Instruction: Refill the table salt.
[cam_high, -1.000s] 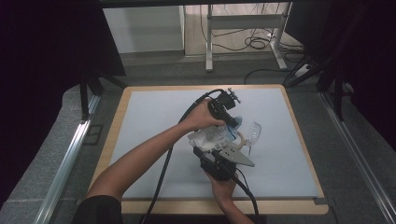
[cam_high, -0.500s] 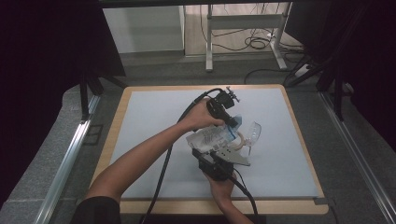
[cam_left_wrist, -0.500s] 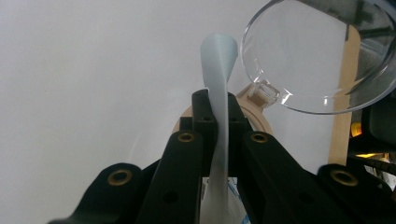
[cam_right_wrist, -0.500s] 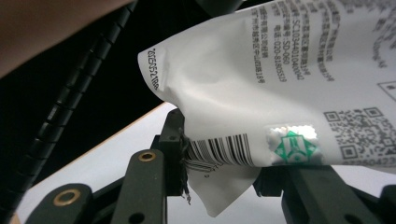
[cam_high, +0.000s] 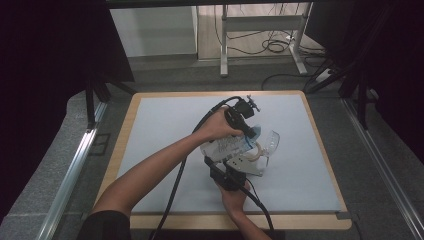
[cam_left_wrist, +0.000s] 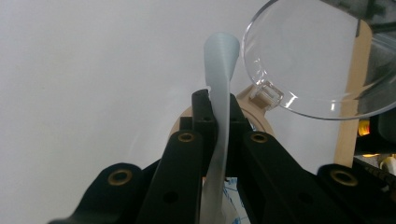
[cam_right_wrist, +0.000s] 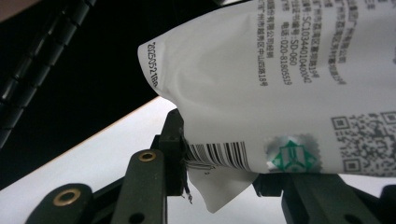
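Nearest the table's front edge, the right gripper is seen in the high view, held from below by a hand. In the right gripper view its jaws are closed on the lower, barcoded edge of a white printed bag; a loose corner of the bag hangs down between them. The left pad is pressed against the bag's side.

Just beyond, the left gripper is held over the bag's far end. In the left gripper view its jaws are clamped on a thin, pale blue strip of the bag's edge, which rises upright past the tips.

Right of and beyond those tips, a clear plastic cup is seen lying on its side, mouth toward the camera, touching a tan ring beneath it.

Open grey mat is left on every side of the cluster: wide to the left and far side, narrower toward the front edge. The wooden table rim frames the mat all round.
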